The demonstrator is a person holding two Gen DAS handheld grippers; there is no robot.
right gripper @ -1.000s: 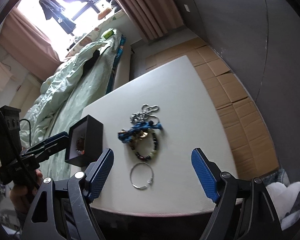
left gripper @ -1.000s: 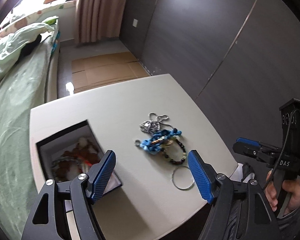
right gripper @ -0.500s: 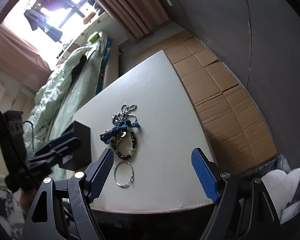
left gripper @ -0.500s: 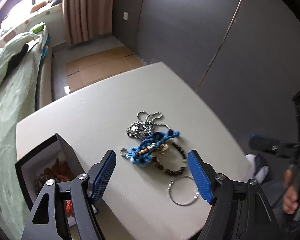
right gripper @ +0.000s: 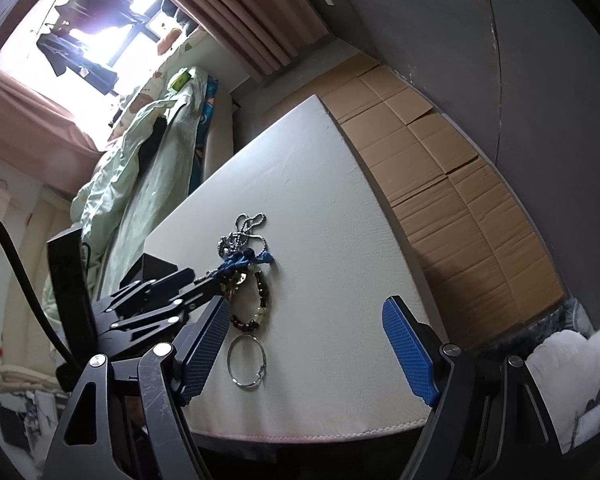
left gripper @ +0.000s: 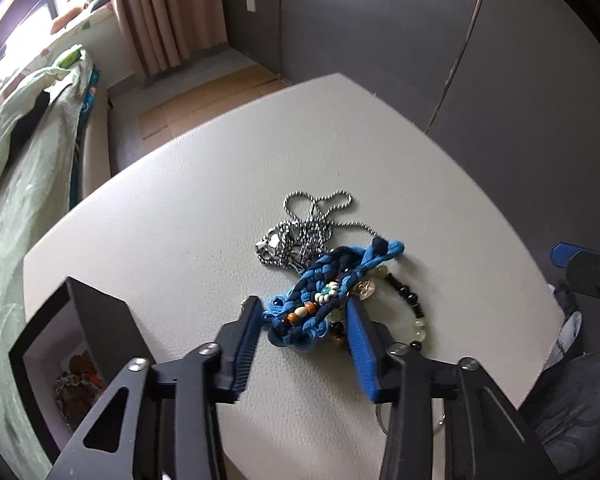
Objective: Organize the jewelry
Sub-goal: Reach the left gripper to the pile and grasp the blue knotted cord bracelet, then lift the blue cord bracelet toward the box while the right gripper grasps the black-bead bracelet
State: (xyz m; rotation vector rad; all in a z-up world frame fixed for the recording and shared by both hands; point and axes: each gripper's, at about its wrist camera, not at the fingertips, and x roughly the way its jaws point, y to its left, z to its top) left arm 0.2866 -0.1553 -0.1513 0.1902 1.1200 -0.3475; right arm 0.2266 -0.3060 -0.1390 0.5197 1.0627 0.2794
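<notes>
The blue braided bracelet (left gripper: 328, 292) is lying atop the tangled jewelry pile mid-tabletop (left gripper: 180, 220), and the left claw (left gripper: 302, 320) is straddling it, part open and not yet gripping. Next it needs squeezing and lifting free of the ball chain (left gripper: 304, 232). The right claw (right gripper: 304, 348) is gaping wide, empty; the black box (left gripper: 80, 336) near left is holding beaded pieces.

Braided blue cloth bracelet (left gripper: 320, 300), shiny metal ball chain (left gripper: 308, 220), matt grained leather-look tabletop (left gripper: 180, 220), glossy metal ring (right gripper: 247, 362)
</notes>
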